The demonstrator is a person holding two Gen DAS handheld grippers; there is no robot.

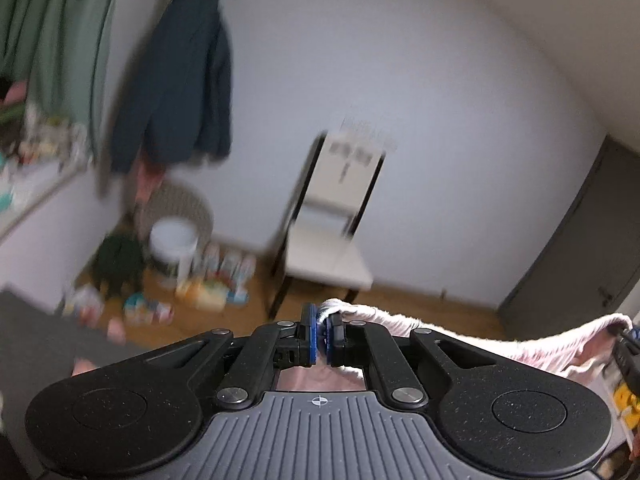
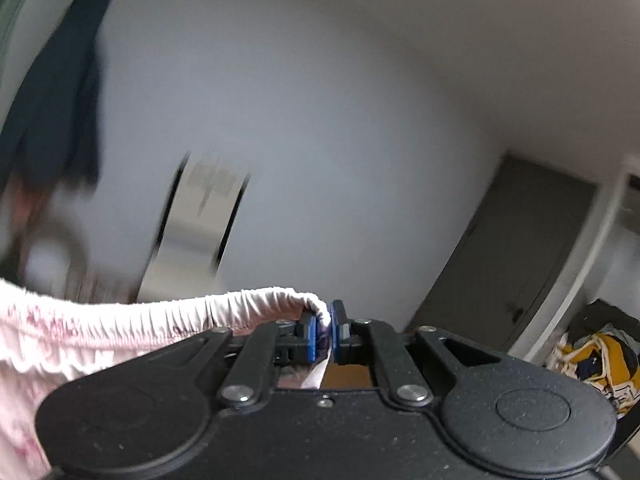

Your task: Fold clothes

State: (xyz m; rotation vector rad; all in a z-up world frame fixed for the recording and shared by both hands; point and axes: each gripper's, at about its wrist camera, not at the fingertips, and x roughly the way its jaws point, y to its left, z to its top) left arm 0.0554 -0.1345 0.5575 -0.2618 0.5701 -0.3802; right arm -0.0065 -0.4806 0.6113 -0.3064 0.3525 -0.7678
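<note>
- Gripping tight here: the left gripper point(image 1: 320, 336) has its blue pads point(image 1: 310, 334) pinched together on one end of the pink garment point(image 1: 472, 334), a bit of white hem poking up between them.
- Same story on the other side: the right gripper point(image 2: 331, 330) is clamped on the gathered elastic edge of that pink garment point(image 2: 120, 324), cloth squeezed between the blue pads point(image 2: 308, 338).
- The garment is up in the air, strung between the two grippers, well in front of the white chair point(image 1: 332, 232) by the wall.
- In the left wrist view the cloth runs away to the right of the chair, sagging a little, to where the right gripper's black body point(image 1: 624, 344) shows at the frame edge.
- In the right wrist view the waistband stretches out below the chair point(image 2: 200, 224), which is heavily blurred, and the pink fabric drops down the left edge with a darker pink pattern.
- Left of the chair, a dark jacket point(image 1: 180, 80) hangs on the wall, with green cloth point(image 1: 56, 40) beyond it.
- On the wooden floor left of the chair there is a white tub point(image 1: 174, 240) and a scatter of small colourful items, too blurred to name.
- Right of the chair, a grey door point(image 2: 516, 248) stands in the wall.
- Further right of that door, a yellow and white heap of fabric point(image 2: 600, 360) sits low in the corner.
</note>
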